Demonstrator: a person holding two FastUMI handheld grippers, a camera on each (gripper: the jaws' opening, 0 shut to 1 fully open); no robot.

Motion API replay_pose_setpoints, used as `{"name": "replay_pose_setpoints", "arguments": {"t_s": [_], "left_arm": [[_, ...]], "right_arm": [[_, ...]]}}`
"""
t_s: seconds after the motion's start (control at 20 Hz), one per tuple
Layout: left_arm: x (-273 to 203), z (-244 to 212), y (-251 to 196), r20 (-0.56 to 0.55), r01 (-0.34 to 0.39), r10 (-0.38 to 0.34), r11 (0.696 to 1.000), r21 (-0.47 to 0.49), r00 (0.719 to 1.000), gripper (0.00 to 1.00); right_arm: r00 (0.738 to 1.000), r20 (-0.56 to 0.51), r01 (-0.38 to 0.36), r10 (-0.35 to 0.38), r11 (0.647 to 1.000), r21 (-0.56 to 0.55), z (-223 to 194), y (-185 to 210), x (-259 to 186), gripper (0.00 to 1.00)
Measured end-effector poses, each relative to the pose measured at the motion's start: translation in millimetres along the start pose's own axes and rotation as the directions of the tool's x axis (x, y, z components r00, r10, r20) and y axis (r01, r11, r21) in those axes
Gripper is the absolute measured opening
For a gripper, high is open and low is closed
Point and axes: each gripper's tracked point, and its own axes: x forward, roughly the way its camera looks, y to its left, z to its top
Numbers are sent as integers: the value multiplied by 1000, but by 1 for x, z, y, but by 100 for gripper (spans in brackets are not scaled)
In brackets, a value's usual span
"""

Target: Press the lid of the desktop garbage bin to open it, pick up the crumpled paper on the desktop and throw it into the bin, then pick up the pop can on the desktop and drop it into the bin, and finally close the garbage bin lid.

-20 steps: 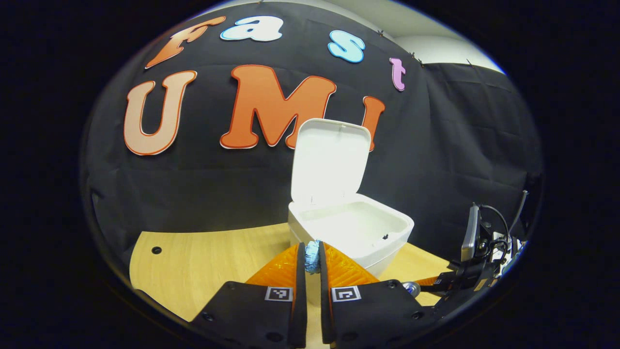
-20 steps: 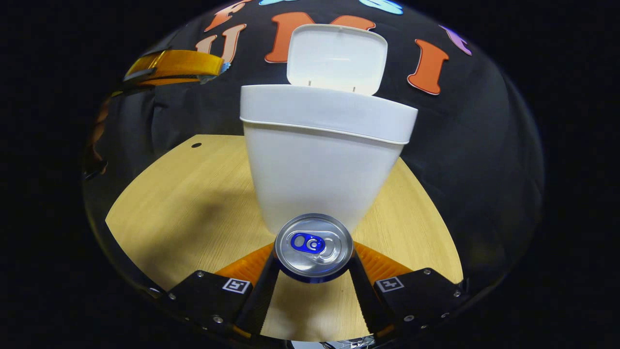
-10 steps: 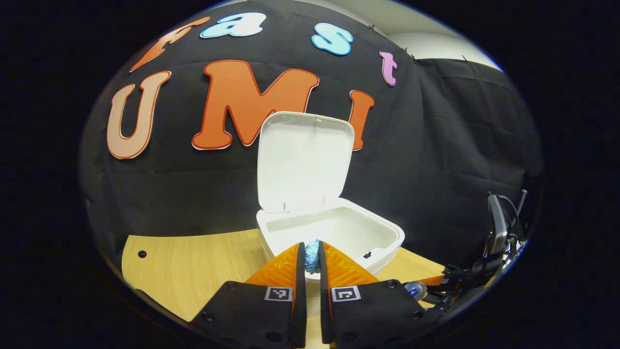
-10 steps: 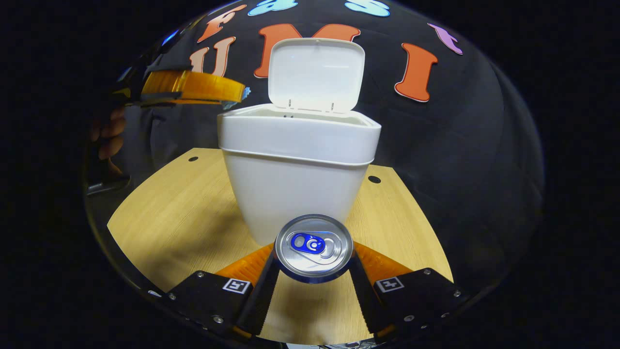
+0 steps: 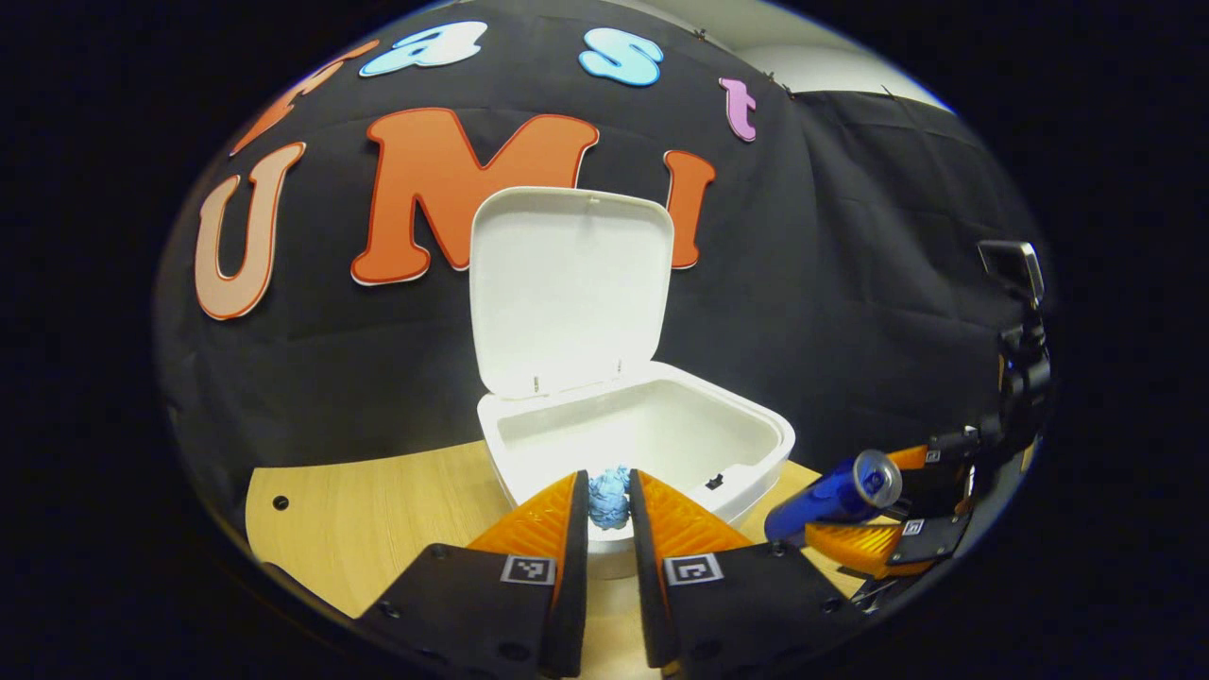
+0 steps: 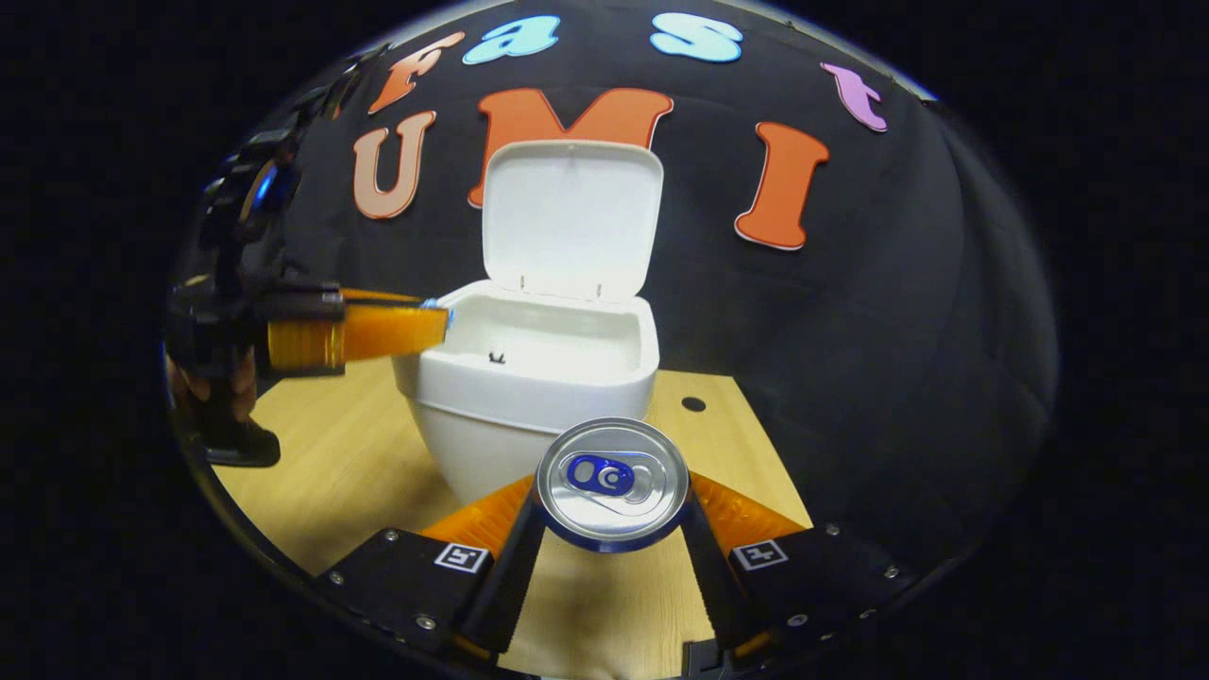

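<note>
Lid (image 5: pixel 567 288) of the garbage bin (image 5: pixel 746 472) standing upright and open, step 1 looking done. Bin interior looking bare white in both views, nothing dropped in so far as can be seen.

Left gripper (image 5: pixel 609 491) holding the crumpled paper (image 5: pixel 609 496), blue wad sitting between the fingertips with a slight gap showing on either side; cannot tell whether both fingers are pressing or starting to part. Paper hanging just ahead of the fingers, at the bin's near rim, over the edge of the opening. Judging the paper drop as in hand, not finished. In the right gripper view, left gripper (image 6: pixel 439 321) reaching in from the side, tips touching or just over the bin (image 6: pixel 529 416) rim.

Right gripper (image 6: pixel 612 491) clamped on the pop can (image 6: pixel 612 484), 1 finger pressing each side, can top facing the camera, bin directly beyond the fingers. From the left gripper view, pop can (image 5: pixel 831 491) riding tilted and clear of the desk (image 5: pixel 378 510), beside the bin.

Remaining, by judgement: releasing paper, carrying can over the opening and dropping it, closing lid (image 6: pixel 570 217).
</note>
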Motion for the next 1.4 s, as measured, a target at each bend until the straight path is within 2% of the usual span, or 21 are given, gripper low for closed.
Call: {"name": "replay_pose_setpoints", "arguments": {"t_s": [0.1,0.15,0.2,0.25,0.3,0.45,0.65,0.75,0.8,0.9,0.95,1.0,1.1,1.4], "left_arm": [[-2,7,2,19,-13,12,999,40,1000,37],[-4,5,4,21,-19,17,998,54,1000,51],[-4,6,4,24,-21,20,998,57,1000,57],[-8,5,7,26,-25,24,998,57,999,62],[-11,4,9,28,-28,27,998,53,999,67],[-21,2,19,36,-54,53,998,44,998,83],[-37,-2,36,43,-98,96,994,42,994,80],[-43,-4,44,47,-119,118,992,34,992,83],[-48,-5,48,47,-134,133,990,31,990,80],[-55,-10,58,52,-168,167,986,23,985,83],[-58,-17,64,41,-182,182,983,14,983,80],[-61,-21,69,35,-197,197,980,5,980,83],[-69,-27,80,24,-227,227,974,-8,973,80],[-86,-41,102,4,-294,294,955,-46,956,80]], "right_arm": [[1000,26,10,-10,1000,3,19,-8,-1,79],[999,37,20,-19,1000,-6,27,-12,-2,79],[999,48,27,-26,999,-21,33,-16,-3,74],[998,62,32,-30,999,-38,41,-19,-5,74],[996,77,43,-39,998,-50,48,-24,-7,79],[993,108,54,-47,996,-69,71,-29,-13,79],[985,172,40,-27,996,-75,106,-25,-17,79],[979,201,26,-10,997,-76,122,-20,-13,79],[977,214,16,-1,997,-72,128,-16,-9,79],[973,230,-5,19,998,-59,139,-7,0,78],[971,238,-9,22,998,-58,141,-5,4,78],[971,236,-14,28,998,-59,143,-1,10,79],[974,221,-29,41,998,-59,138,5,18,78],[988,138,-67,75,996,-61,107,16,32,78]]}}
